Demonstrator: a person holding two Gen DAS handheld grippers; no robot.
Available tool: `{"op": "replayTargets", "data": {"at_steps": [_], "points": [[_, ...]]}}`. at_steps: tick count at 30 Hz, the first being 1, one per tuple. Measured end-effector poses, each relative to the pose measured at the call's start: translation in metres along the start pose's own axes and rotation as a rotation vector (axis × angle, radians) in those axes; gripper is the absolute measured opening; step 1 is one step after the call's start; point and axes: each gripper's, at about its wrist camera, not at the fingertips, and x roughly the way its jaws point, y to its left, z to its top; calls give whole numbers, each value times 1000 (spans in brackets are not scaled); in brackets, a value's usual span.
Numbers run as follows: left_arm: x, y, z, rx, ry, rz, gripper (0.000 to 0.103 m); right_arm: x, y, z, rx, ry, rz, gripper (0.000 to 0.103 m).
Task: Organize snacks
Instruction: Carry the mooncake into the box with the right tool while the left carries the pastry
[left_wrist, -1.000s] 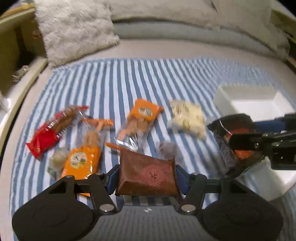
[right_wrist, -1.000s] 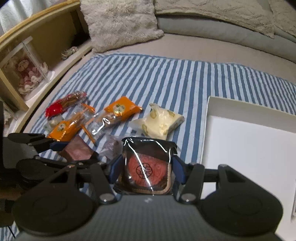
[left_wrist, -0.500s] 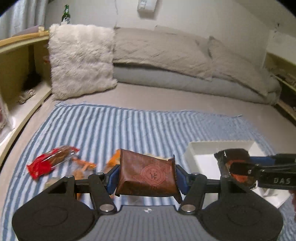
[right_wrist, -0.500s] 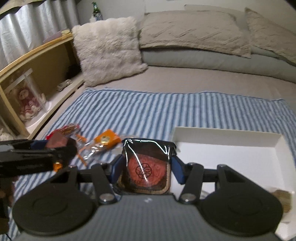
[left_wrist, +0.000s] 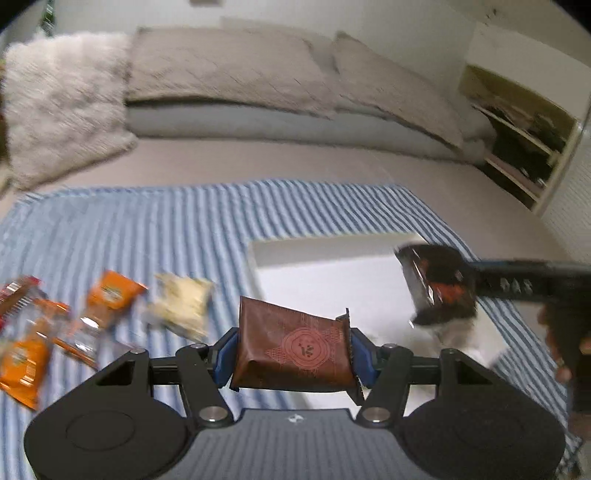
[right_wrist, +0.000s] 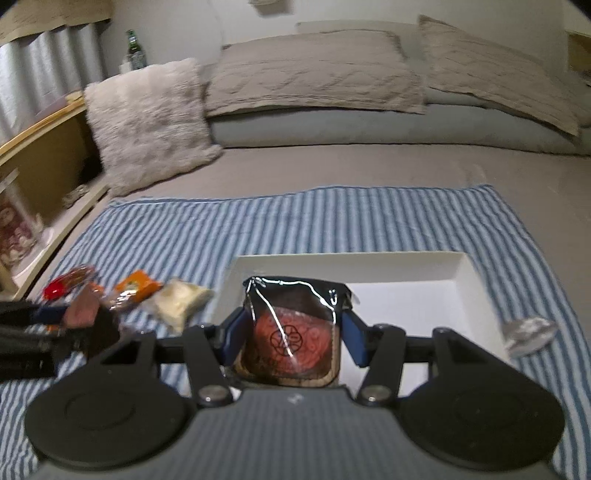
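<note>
My left gripper (left_wrist: 293, 350) is shut on a brown snack packet (left_wrist: 295, 350) and holds it in the air at the near left edge of the white box (left_wrist: 332, 266). My right gripper (right_wrist: 291, 334) is shut on a black packet with a red round cake (right_wrist: 293, 332), held over the near left part of the white box (right_wrist: 406, 295). In the left wrist view the right gripper (left_wrist: 443, 291) and its black packet (left_wrist: 439, 288) hang over the box's right side. Left of the box lie orange packets (left_wrist: 110, 295), a pale packet (left_wrist: 181, 299) and a red packet (right_wrist: 62, 284).
A blue striped cloth (right_wrist: 295, 225) covers the bed under the box and snacks. Grey pillows (right_wrist: 314, 70) and a fluffy cushion (right_wrist: 147, 118) line the far side. A wooden shelf (right_wrist: 37, 155) stands at left. A silver wrapper (right_wrist: 528, 332) lies right of the box.
Both grippers have risen and swung right with their packets, from over the loose snacks to the white box. The snacks on the cloth have slid to the left of both views.
</note>
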Motion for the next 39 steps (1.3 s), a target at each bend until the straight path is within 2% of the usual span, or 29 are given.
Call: {"op": "replayTargets", "data": {"at_steps": [6,10,16,26,32,35,39], "points": [[30,-26,-15,16,122,-83,63,-4,-30,-9,39,12,-51,60],[52,-32,-20,-49,202,-127,63,-4,-41,-14,42,34,-61,60],[81,-40,-23,-142,290,-136,63,0,-47,-20,11,81,-62,60],[117,-58,-23,-99,352,-65,64,3,-53,-22,14,100,-67,60],[138,-62,-22,-72,355,-30,64,1,-52,-20,16,102,-62,60],[142,-65,-18,-27,324,-1,64,2,-51,-20,13,105,-60,59],[147,-62,-12,-26,285,25,64,3,-52,-21,13,108,-58,59]]}}
